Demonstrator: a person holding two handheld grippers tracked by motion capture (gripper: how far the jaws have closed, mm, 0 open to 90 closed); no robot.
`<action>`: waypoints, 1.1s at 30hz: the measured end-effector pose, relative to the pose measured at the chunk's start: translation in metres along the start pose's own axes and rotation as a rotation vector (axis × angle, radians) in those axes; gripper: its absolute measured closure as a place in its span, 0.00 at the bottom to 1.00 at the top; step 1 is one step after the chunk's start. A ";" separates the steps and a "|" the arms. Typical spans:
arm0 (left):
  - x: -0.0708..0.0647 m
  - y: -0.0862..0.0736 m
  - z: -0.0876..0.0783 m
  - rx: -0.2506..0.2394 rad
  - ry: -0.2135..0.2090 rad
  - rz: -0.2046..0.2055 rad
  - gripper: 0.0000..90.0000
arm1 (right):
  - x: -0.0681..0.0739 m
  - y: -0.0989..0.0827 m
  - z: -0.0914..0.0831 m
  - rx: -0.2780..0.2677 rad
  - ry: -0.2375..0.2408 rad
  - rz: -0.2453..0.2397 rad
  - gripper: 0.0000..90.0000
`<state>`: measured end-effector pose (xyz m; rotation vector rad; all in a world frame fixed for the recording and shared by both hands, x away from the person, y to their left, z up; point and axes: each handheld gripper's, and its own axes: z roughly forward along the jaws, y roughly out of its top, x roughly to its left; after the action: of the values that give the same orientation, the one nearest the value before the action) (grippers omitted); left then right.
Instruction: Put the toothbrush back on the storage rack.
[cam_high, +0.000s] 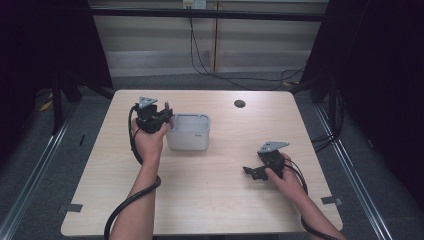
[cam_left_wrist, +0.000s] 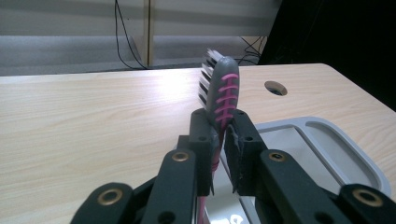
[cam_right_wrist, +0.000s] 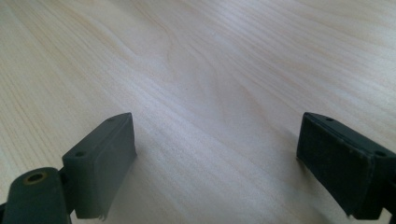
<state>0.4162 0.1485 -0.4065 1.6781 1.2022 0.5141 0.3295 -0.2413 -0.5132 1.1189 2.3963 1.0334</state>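
Note:
A grey toothbrush (cam_left_wrist: 223, 95) with pink ribs and white bristles stands upright between the jaws of my left gripper (cam_left_wrist: 219, 140), which is shut on its neck. In the high view that left gripper (cam_high: 162, 116) is held above the left end of a grey rectangular holder (cam_high: 189, 132), with the pink handle (cam_high: 171, 120) showing at the holder's rim. The holder's rim (cam_left_wrist: 327, 135) lies just below and to the right of the jaws in the left gripper view. My right gripper (cam_high: 251, 173) rests low over the table at the right, jaws wide open (cam_right_wrist: 217, 158) with bare wood between them.
The light wooden table (cam_high: 210, 200) has a round cable hole (cam_high: 239, 103) at its far side. Cables run across the floor behind the table. Dark curtains stand at both sides.

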 end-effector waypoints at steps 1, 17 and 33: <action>0.000 0.000 0.000 0.001 -0.001 0.000 0.90 | 0.000 0.000 0.000 0.000 0.000 0.000 0.12; 0.000 -0.002 0.001 0.015 0.005 0.013 0.89 | 0.000 0.000 0.000 -0.001 0.000 -0.001 0.12; 0.003 0.000 -0.002 0.004 0.018 0.015 0.85 | 0.000 0.000 0.000 -0.001 0.000 -0.002 0.12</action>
<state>0.4159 0.1516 -0.4067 1.6896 1.2051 0.5371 0.3297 -0.2414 -0.5133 1.1160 2.3958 1.0341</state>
